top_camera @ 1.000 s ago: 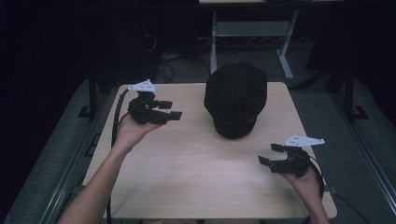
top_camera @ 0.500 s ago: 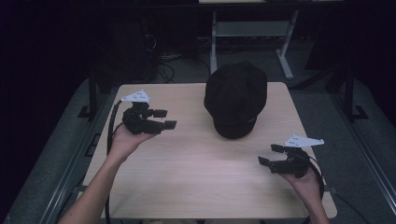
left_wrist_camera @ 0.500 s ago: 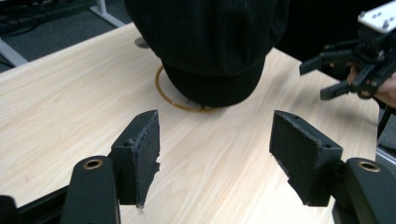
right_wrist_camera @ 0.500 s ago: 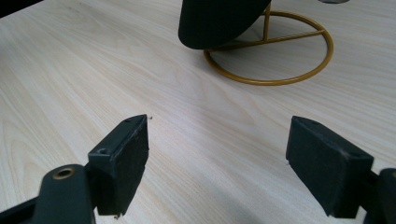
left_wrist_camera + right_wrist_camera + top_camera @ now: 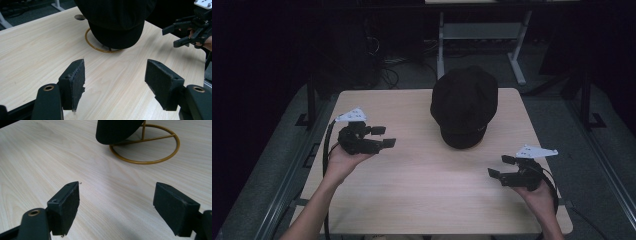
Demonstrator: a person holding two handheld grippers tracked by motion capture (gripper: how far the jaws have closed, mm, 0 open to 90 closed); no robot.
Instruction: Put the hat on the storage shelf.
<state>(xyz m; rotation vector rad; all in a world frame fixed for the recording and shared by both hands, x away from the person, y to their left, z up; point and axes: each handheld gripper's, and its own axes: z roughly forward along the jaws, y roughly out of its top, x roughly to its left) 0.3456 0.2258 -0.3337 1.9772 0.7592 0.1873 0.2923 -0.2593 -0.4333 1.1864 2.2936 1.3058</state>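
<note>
Black hat, gold stand, pale wood table

The hat [image 5: 464,107] is black all over, and up close it has very thin stripes in the cloth. It sits on a stand [image 5: 147,146] made of shiny gold-yellow wire. The table [image 5: 422,195] is light wood, creamy tan, with soft wavy brown lines running along it. The left gripper [image 5: 382,137] is black with a light grey plate on top. The right gripper [image 5: 498,167] is black too, with the same light grey plate. The pads [image 5: 77,82] are dark and fuzzy black, with little gold-brown rings near them. The floor [image 5: 267,165] beside the table is dark grey.
</note>
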